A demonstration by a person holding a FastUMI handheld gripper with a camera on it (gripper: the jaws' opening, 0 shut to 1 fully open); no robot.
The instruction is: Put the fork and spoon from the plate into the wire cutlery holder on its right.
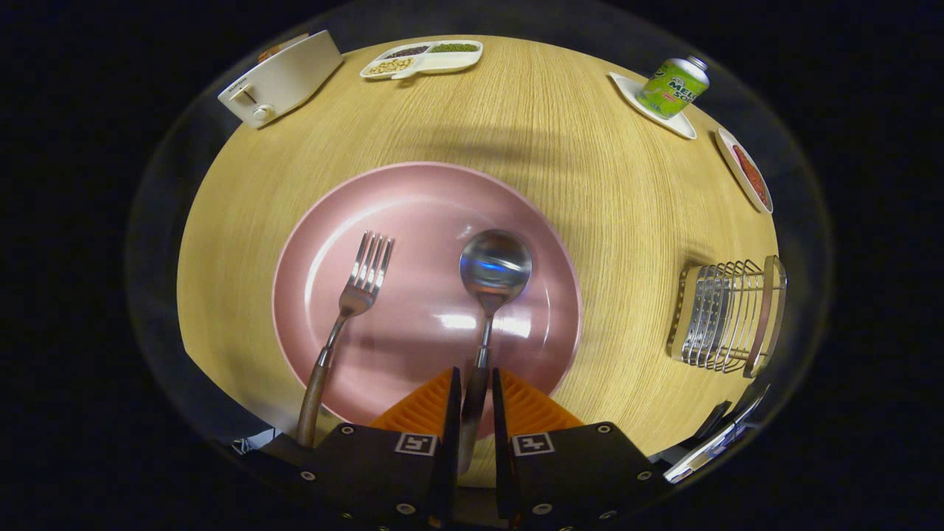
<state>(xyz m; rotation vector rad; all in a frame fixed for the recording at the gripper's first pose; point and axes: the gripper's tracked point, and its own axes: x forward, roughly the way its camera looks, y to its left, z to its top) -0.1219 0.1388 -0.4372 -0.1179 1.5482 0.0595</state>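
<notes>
Gripper view shows the gripper [472, 402] narrowed around the steel spoon's wooden handle [472, 413] on the round pink plate [413, 206] — squeeze firmly, then lift level toward the wire cutlery holder [726, 316].

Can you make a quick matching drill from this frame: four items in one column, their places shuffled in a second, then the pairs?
Items:
1. spoon
2. fork
3. wire cutlery holder
4. green can

Places:
A. on a small white dish at the table's far side
B. on the bare table, right of the pink plate
C. on the plate, handle between the fingers of the tongs
D. on the plate, left of the tongs

Pairs: 1-C, 2-D, 3-B, 4-A
</notes>
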